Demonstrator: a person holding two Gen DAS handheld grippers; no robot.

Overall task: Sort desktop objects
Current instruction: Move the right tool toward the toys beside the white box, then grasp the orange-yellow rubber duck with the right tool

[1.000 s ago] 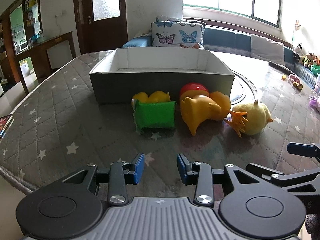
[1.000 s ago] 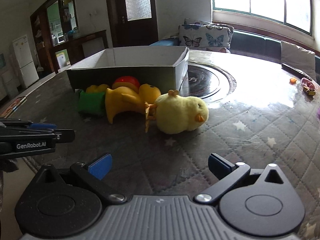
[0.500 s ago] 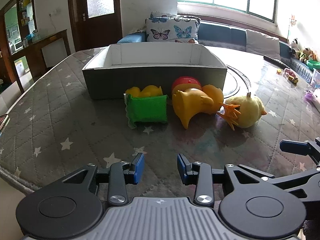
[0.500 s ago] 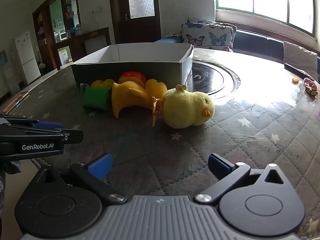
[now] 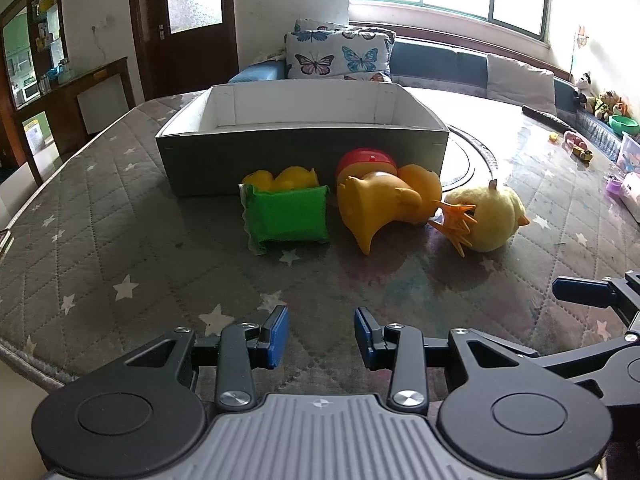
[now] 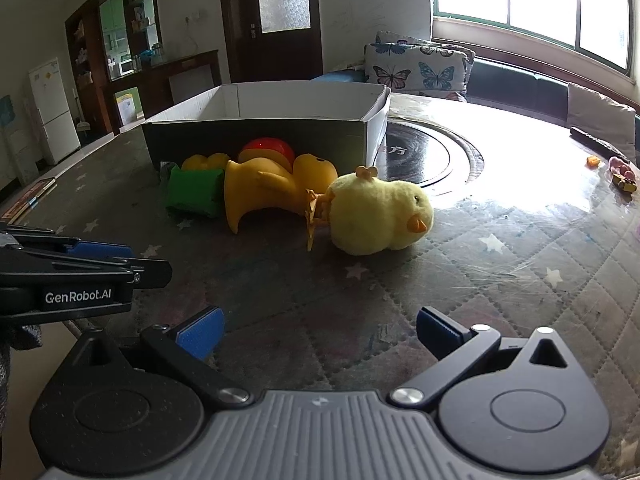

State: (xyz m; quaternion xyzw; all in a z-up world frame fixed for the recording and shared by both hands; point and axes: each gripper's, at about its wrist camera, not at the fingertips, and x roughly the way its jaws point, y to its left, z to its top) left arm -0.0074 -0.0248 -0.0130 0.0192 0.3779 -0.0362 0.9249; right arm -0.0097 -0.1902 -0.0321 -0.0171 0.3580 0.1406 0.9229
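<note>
The room has a dark door, a bright window and a sofa with butterfly cushions. The desk (image 5: 100,216) carries a quilted star cover. A grey open box (image 5: 304,160) lies crosswise. Before it, the plush chick (image 6: 380,212) lies on its side, beak rightward. Left hand-held gripper (image 5: 320,334) is narrowly open; right hand-held gripper (image 6: 316,328) is wide, both holding nothing.

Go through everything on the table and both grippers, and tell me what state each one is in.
left gripper: open, empty
right gripper: open wide, empty
cardboard box: open-topped, inside not visible
plush chick: lying on its side
rubber duck: tipped over
green pouch: lying flat by the box
</note>
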